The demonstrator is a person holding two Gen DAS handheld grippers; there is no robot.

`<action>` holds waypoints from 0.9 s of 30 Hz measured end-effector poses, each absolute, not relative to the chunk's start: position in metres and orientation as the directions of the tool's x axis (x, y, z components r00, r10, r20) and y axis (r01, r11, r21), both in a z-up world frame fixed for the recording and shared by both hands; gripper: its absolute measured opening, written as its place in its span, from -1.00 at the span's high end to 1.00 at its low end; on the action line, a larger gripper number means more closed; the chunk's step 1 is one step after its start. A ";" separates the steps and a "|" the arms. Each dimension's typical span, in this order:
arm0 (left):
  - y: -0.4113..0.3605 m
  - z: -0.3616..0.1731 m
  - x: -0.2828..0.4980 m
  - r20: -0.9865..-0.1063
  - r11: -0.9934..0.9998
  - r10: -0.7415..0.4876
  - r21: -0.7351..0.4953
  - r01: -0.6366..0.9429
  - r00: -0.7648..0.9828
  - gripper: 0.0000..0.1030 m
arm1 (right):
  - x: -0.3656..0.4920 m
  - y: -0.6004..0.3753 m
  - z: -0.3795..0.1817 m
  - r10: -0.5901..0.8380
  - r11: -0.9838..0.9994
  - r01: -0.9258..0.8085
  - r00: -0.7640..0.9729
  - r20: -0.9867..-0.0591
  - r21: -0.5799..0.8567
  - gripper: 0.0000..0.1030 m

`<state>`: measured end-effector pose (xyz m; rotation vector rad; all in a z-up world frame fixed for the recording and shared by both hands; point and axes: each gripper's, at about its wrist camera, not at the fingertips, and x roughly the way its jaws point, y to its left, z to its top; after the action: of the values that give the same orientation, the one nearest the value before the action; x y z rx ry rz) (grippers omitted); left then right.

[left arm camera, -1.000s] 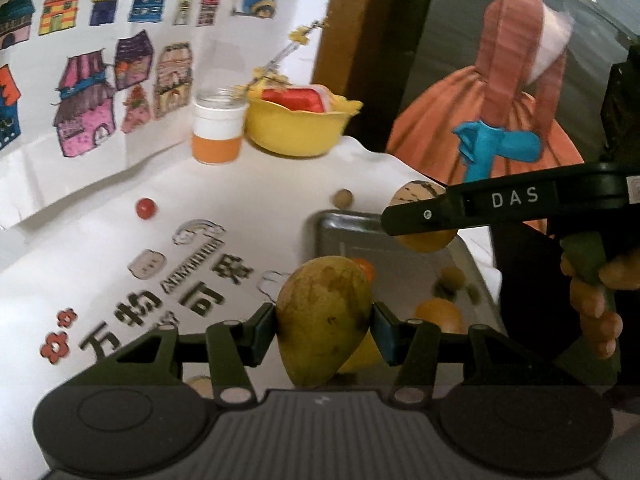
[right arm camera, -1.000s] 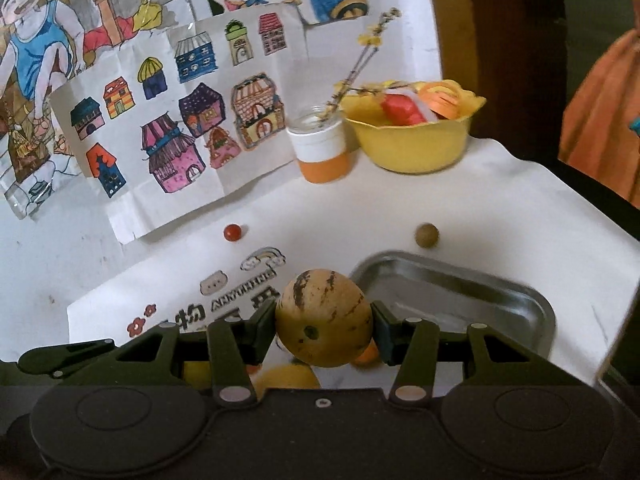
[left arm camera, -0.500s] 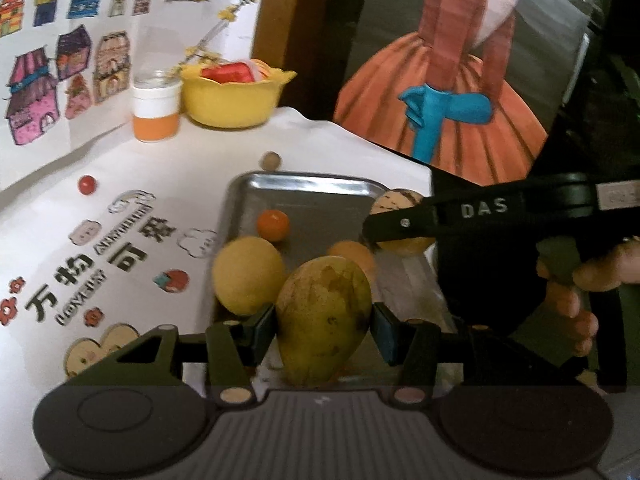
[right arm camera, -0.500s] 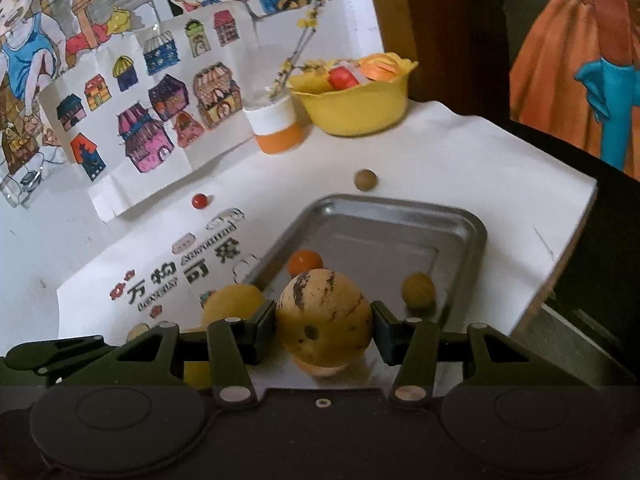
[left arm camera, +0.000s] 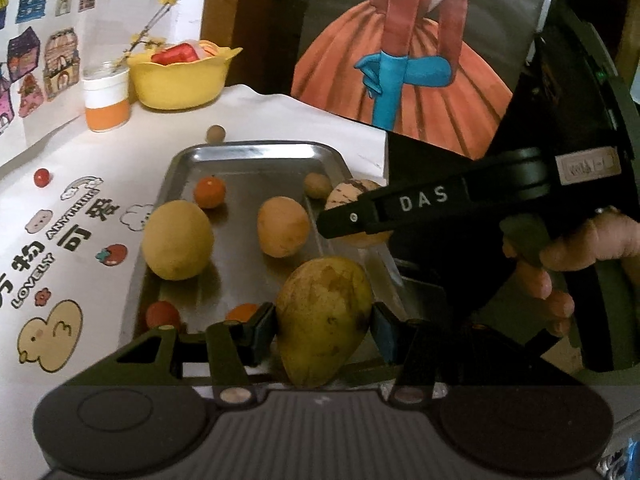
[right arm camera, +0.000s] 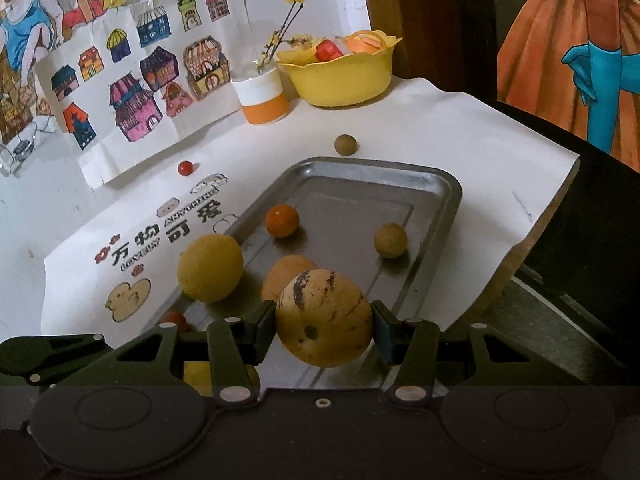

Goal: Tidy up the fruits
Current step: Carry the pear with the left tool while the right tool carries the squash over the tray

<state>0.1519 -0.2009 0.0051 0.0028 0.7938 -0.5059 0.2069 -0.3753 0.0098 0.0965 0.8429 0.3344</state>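
Both claws are busy carrying fruit to the metal tray (right arm camera: 448,188). The left gripper (left arm camera: 324,330) is clamped on a green-yellow mango (left arm camera: 325,320), held above the near end of the tray. The right gripper (right arm camera: 323,326) is clamped on a round striped melon (right arm camera: 323,318), also above the near end.

The next move looks like lowering each fruit onto a bare spot and opening the claw, without bumping the yellow ball fruit (right arm camera: 210,268) or the small orange (right arm camera: 282,220) already there.

A second ago the tray was mostly hidden behind the fruits. Now both claws have pulled back higher, and the whole tray shows.
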 end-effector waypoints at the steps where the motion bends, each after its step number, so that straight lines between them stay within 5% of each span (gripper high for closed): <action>1: -0.202 0.004 0.151 -0.685 0.880 -0.434 -0.185 0.437 0.585 -0.09 | 0.206 -0.376 0.009 0.325 0.944 -0.250 0.615 -0.718 0.214 -0.01; 27: -0.203 -0.004 0.153 -0.699 0.888 -0.404 -0.146 0.436 0.590 -0.09 | 0.206 -0.359 -0.012 0.322 0.940 -0.288 0.573 -0.754 0.182 -0.02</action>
<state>0.1529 -0.2027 -0.0042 0.0423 0.8033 -0.4889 0.2060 -0.3586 -0.0115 0.0410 0.8914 0.3574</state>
